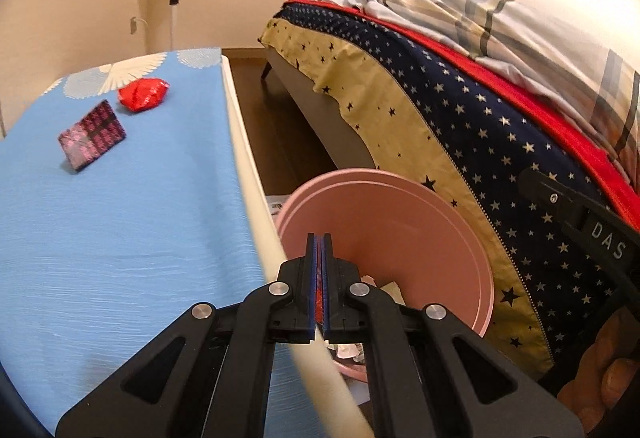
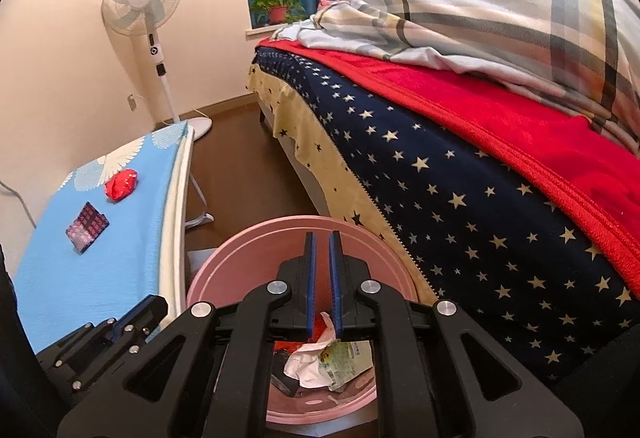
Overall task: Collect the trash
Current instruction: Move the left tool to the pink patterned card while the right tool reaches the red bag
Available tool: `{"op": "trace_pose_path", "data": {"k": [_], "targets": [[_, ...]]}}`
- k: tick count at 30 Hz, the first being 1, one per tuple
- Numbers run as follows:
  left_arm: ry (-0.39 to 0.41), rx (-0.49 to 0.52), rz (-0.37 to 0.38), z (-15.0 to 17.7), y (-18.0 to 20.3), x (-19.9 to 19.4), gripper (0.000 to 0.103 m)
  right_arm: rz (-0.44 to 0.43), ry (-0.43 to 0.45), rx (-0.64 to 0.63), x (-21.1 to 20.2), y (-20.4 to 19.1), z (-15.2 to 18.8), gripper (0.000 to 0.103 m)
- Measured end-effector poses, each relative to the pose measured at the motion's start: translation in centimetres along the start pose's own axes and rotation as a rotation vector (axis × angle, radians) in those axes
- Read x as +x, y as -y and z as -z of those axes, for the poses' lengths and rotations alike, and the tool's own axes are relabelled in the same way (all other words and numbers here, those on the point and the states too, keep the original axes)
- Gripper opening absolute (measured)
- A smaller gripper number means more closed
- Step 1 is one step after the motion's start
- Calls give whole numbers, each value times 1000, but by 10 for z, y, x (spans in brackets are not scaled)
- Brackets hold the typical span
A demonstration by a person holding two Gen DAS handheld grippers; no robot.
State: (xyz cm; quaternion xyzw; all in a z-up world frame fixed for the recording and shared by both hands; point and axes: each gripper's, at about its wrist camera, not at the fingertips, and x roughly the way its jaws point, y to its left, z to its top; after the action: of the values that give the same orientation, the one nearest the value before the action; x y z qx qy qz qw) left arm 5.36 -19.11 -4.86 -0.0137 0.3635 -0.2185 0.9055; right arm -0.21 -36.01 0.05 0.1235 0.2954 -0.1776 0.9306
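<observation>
A bedroom: a star-patterned bed, a standing fan, and a table (image 1: 120, 218) under a pale blue cloth. Between table and bed stands a round pink plastic bin (image 2: 224, 262), paper scraps already inside. The left gripper (image 1: 319, 278) hangs at the bin's rim, jaws clamped on a thin red scrap of wrapper; the right gripper (image 2: 323, 286) hovers above the bin, jaws slightly apart, empty. I judge a drop is in hand: the left must release. A crumpled red wrapper (image 1: 143, 95) and a dark pink-patterned packet (image 1: 91, 134) wait on the table.
</observation>
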Motion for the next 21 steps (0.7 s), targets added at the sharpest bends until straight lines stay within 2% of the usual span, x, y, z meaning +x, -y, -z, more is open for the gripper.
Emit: {"op": "trace_pose_path", "data": {"k": [3, 6, 7, 21], "targets": [[20, -10, -12, -1, -7, -8, 1, -23, 11, -2, -4, -4, -1, 10], [29, -17, -29, -1, -15, -13, 1, -40, 30, -5, -9, -8, -1, 31], [35, -28, -36, -2, -20, -16, 1, -49, 37, -10, -11, -11, -2, 33], [92, -160, -148, -9, -87, -35, 1, -182, 48, -62, -5, -57, 0, 33]]}}
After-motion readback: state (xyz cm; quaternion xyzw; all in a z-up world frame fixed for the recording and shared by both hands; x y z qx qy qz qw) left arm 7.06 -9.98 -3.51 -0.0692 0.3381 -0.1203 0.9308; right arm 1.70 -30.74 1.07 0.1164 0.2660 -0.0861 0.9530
